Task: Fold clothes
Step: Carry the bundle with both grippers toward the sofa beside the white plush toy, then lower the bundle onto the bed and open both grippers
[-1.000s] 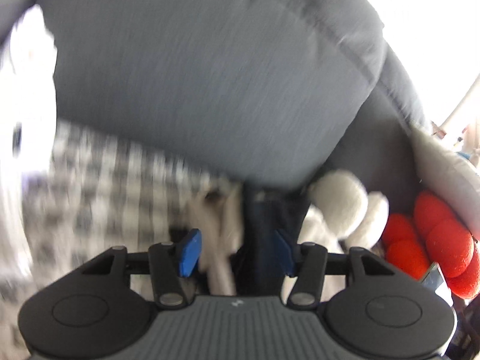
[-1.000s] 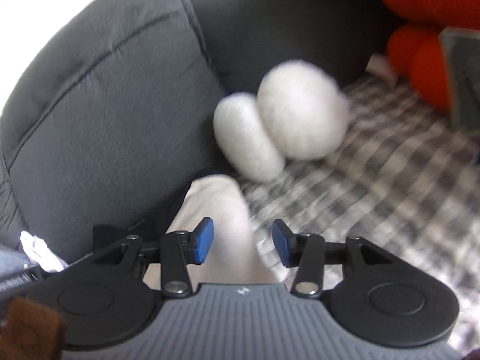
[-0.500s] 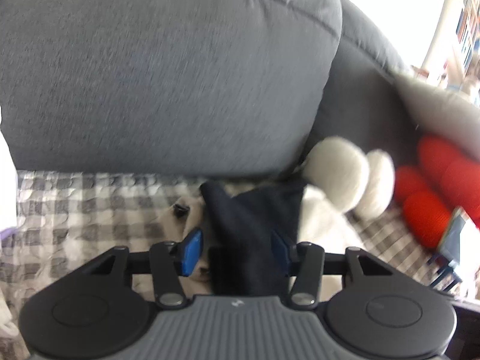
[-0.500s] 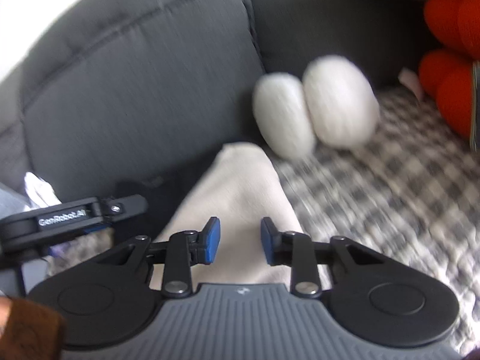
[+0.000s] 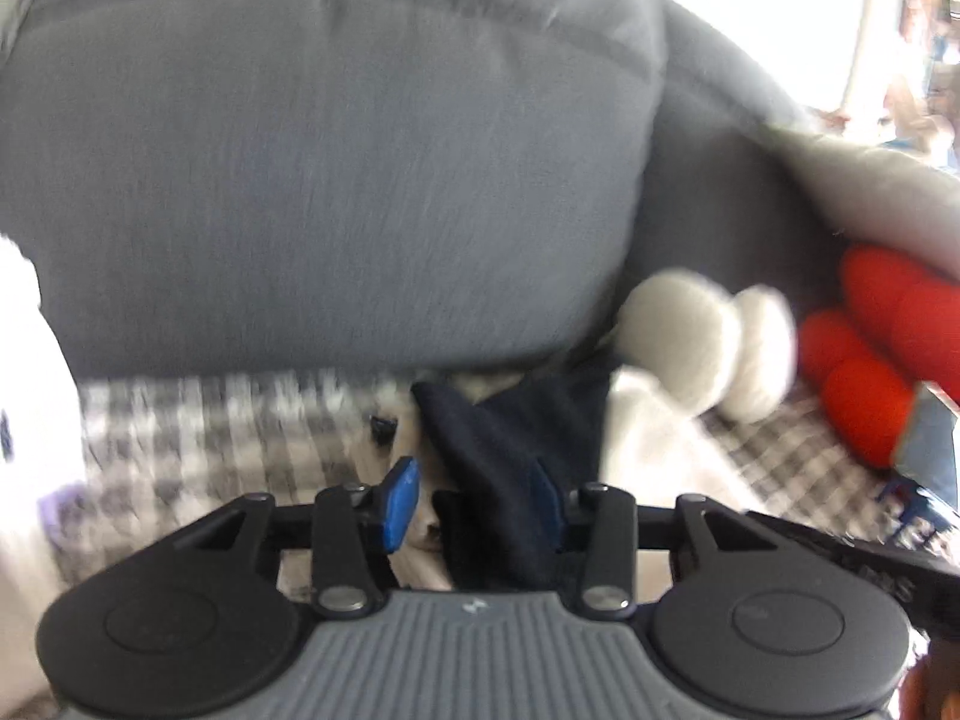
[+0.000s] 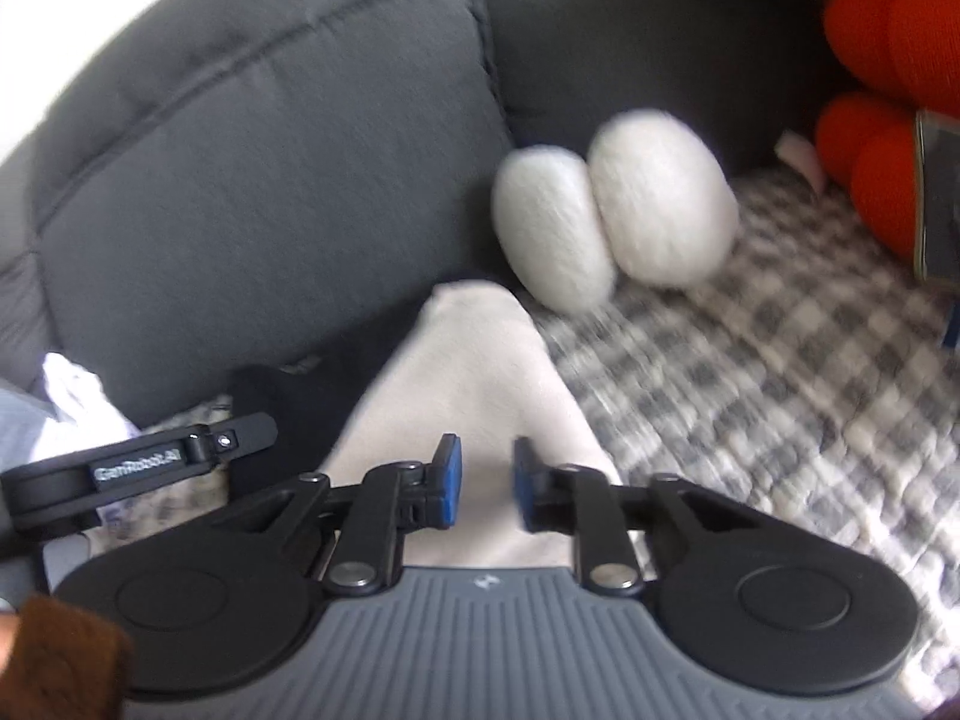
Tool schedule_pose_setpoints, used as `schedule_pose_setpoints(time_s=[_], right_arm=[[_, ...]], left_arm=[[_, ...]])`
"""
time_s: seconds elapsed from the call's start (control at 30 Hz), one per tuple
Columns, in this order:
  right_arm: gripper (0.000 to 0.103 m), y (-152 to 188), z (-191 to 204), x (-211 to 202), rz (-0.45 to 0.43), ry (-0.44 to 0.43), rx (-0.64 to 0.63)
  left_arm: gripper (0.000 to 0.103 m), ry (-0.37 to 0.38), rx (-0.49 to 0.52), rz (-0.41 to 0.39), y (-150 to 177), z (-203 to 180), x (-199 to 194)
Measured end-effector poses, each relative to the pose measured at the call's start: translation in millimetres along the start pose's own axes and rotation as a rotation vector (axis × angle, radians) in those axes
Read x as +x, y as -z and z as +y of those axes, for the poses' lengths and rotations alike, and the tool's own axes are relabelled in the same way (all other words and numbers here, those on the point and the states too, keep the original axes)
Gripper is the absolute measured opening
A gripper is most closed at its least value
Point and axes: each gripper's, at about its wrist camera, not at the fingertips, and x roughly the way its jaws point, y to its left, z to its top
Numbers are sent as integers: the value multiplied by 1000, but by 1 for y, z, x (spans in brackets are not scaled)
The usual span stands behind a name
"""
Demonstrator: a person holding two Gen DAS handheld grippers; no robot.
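Note:
A cream garment point(image 6: 480, 372) lies on the checked sofa cover and rises in a ridge into my right gripper point(image 6: 485, 486), whose blue pads are shut on it. In the left wrist view a dark navy cloth point(image 5: 510, 450) runs up between the jaws of my left gripper point(image 5: 474, 501). These jaws are closing. The right pad touches the cloth, and a gap shows beside the left pad point(image 5: 399, 498). Cream fabric point(image 5: 636, 414) lies under and beside the navy cloth. Both views are blurred.
A grey sofa back cushion point(image 5: 336, 180) stands just behind the clothes. A white plush toy point(image 6: 612, 210) and a red plush point(image 6: 882, 120) sit at the right on the checked cover point(image 6: 780, 360). White cloth point(image 5: 30, 390) lies at the left. A brown sleeve point(image 6: 54, 660) shows bottom left.
The right jaws have narrowed onto the cream garment. The left jaws have narrowed around the navy cloth, which now stands higher between them. Both cameras have rolled and shifted sideways.

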Motion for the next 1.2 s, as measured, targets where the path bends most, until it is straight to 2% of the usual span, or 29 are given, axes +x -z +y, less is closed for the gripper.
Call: schedule_pose_setpoints(time_s=[0.1,0.2,0.27,0.37,0.43,0.53,0.6,0.63,0.67,0.83,0.93,1.0,1.13,1.2], right_arm=[[26,3,-1,-4,15,8,-5],[24,16,-3,6,70,21,-9],[24,23,-1,7,65,26,-45],[23,19,-1,-2,64,35,-28],[27,16,4,-13,48,40,-49],[28,14,10,-28,54,37,-58],[34,13,14,-38,63,31,-58],[43,14,17,-44,64,32,-62],[46,15,19,-50,62,36,-63],[46,21,23,-80,60,46,39],[46,28,31,-90,86,53,43],[48,33,37,-98,94,72,44],[56,42,39,-107,90,73,70],[64,47,39,-109,84,67,65]], left_arm=[[43,39,40,18,11,-6,-9],[43,21,35,92,25,-4,4],[45,18,38,95,31,-1,4],[45,14,37,102,39,3,3],[45,21,-3,116,35,6,-6],[45,15,-6,117,36,7,-23],[45,9,-14,125,38,8,-37],[45,8,-23,133,39,9,-43],[45,7,-33,141,39,9,-49],[45,-3,-40,157,42,2,-79],[46,-24,-20,146,45,-7,-96],[52,-37,-24,157,47,-10,-103],[56,-60,-38,176,52,-17,-116],[67,-75,-39,178,56,-21,-120]])
